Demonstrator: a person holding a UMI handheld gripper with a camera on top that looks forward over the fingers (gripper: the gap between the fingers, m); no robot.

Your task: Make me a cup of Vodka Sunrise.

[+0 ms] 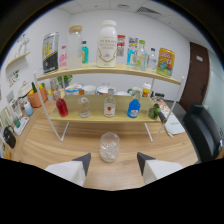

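A clear glass tumbler (109, 147) stands on the wooden table just ahead of my gripper (113, 161), roughly in line with the gap between the fingers. Both fingertips (84, 161) are apart and hold nothing. On the lower shelf (107, 116) beyond the glass stand a red bottle (62, 106), a small clear bottle (84, 107), a clear bottle with a red and white label (109, 105) and a blue bottle (133, 107). None of them touches the gripper.
The upper shelf (110, 71) carries a large white jug (107, 44), a dark can (50, 52), a tall jar (75, 47) and a yellow tin (165, 62). Bowls sit behind the lower bottles. A black chair (202, 130) stands to the right, clutter to the left.
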